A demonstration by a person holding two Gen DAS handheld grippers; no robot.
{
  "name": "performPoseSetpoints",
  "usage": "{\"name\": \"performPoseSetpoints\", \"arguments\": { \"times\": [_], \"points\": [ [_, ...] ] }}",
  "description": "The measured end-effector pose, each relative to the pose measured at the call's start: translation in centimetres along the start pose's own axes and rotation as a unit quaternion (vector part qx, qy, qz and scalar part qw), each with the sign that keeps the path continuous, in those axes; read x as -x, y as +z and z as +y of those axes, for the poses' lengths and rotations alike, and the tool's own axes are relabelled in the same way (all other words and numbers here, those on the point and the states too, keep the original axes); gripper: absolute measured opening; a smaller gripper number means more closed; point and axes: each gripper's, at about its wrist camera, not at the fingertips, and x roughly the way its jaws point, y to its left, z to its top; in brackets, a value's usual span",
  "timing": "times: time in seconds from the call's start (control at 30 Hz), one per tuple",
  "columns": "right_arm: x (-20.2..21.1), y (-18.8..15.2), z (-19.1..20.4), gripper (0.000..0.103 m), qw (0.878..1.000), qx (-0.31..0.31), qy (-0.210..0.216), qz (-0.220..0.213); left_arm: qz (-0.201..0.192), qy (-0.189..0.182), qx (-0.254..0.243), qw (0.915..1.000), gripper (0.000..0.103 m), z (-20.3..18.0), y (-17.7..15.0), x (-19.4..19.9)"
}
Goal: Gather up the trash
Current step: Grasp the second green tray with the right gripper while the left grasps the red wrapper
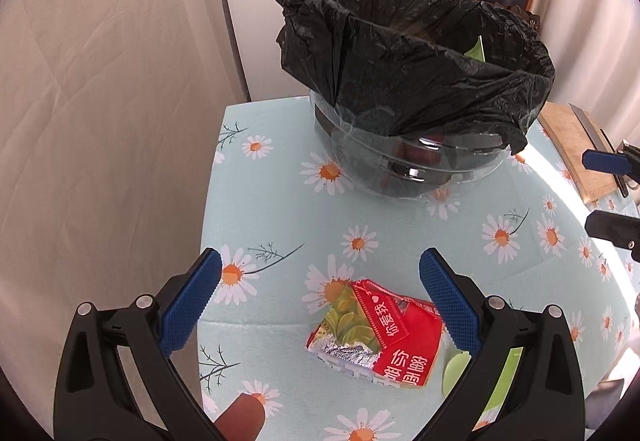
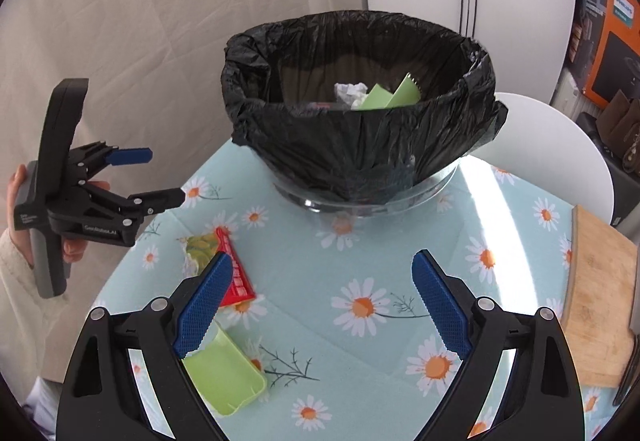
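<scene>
Left wrist view: the left gripper (image 1: 320, 301) has its jaws wide apart with nothing between the pads. A crumpled red wrapper (image 1: 380, 337) lies on the daisy cloth (image 1: 280, 209) just inside the right-hand finger, close to it; whether it touches is hard to tell through the fisheye warp. The bin (image 1: 412, 81), lined with a black bag, stands beyond it, well apart. A fingertip (image 1: 240, 417) shows at the bottom edge.

Right wrist view: the right gripper (image 2: 320, 301) is also spread open and empty. A green tray (image 2: 224, 377) sits under its left finger, the wrapper (image 2: 232, 265) just beyond. The bin (image 2: 360, 101) already holds paper and green scraps.

Risks, as I judge them: the wrapper is flat and slick, so closing pads may skid over it or pinch the cloth instead. Both grippers work near the same litter and could collide.
</scene>
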Motion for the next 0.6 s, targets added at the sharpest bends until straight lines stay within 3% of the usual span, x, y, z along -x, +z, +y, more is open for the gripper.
{"name": "performPoseSetpoints", "arguments": {
  "times": [0.5,0.6],
  "points": [
    [-6.1,-8.5,4.5,0.084,0.992,0.013,0.032,0.121,0.03,-0.004,0.015,0.9994,0.097,0.4,-6.0,-1.2],
    [-6.9,-9.9,5.1,0.052,0.989,0.017,0.022,0.145,0.035,-0.012,0.016,0.9992,0.097,0.2,-6.6,-1.4]
  ]
}}
